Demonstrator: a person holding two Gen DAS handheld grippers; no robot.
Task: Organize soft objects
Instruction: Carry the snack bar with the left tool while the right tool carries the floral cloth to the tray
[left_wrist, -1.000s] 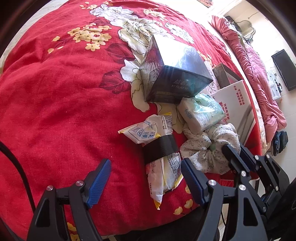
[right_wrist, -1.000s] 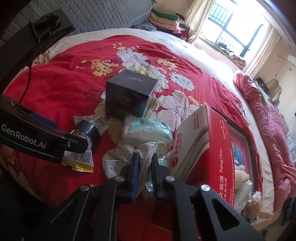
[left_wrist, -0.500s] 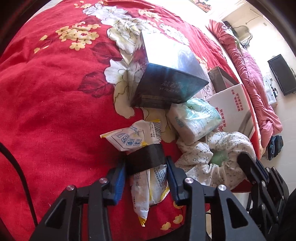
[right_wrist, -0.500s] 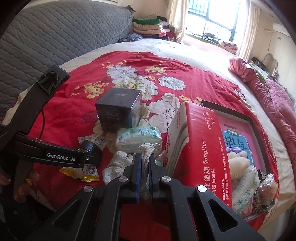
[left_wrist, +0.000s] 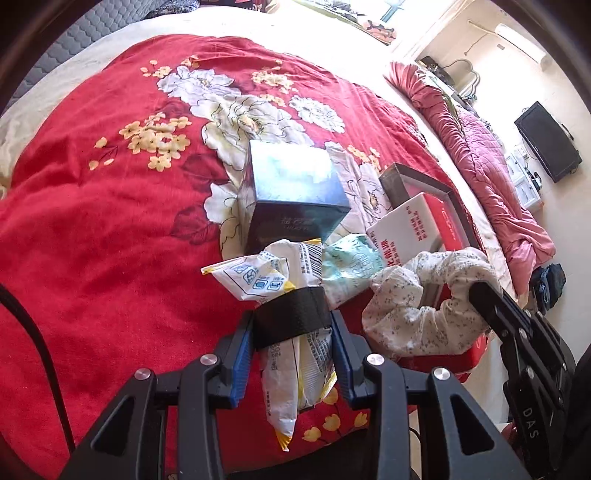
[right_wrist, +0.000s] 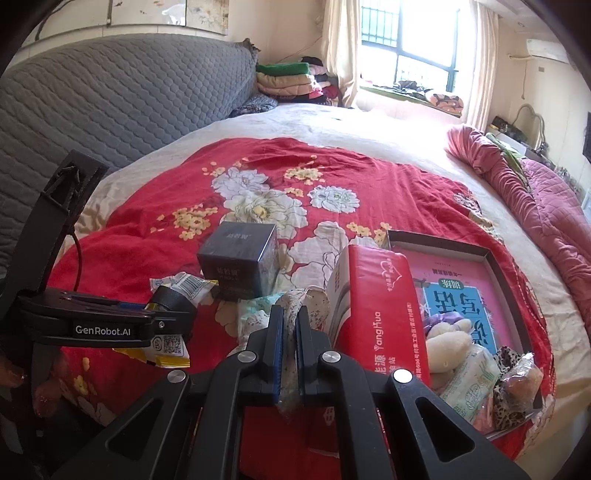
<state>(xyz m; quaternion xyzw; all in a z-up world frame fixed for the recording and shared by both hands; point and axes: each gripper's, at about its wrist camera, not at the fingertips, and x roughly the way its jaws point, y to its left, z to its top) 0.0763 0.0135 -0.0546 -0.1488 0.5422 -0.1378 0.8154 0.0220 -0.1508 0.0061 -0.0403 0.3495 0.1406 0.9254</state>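
Note:
My left gripper (left_wrist: 293, 328) is shut on a white and yellow snack packet (left_wrist: 258, 273), its blue pads pressing the black band (left_wrist: 291, 317) wrapped round the packet's middle. The packet hangs just above the red floral bedspread (left_wrist: 110, 221). My right gripper (right_wrist: 290, 321) is shut on a white cloth with small flowers (right_wrist: 310, 299), lifted off the bed. In the left wrist view that cloth (left_wrist: 417, 314) droops from the right gripper (left_wrist: 480, 291). The right wrist view shows the left gripper (right_wrist: 173, 306) at the left with the packet (right_wrist: 184, 286).
A dark cube box (left_wrist: 291, 192) stands mid-bed, a pale green tissue pack (left_wrist: 347, 266) in front of it. A red and white carton (right_wrist: 376, 306) stands beside a shallow tray (right_wrist: 491, 254) holding a plush toy (right_wrist: 447, 343) and soft packs. Grey headboard (right_wrist: 110, 110) behind.
The left jaws closed from wide open onto the banded packet and lifted it. The right gripper, gripping the floral cloth, rose and pulled the cloth up off the bed.

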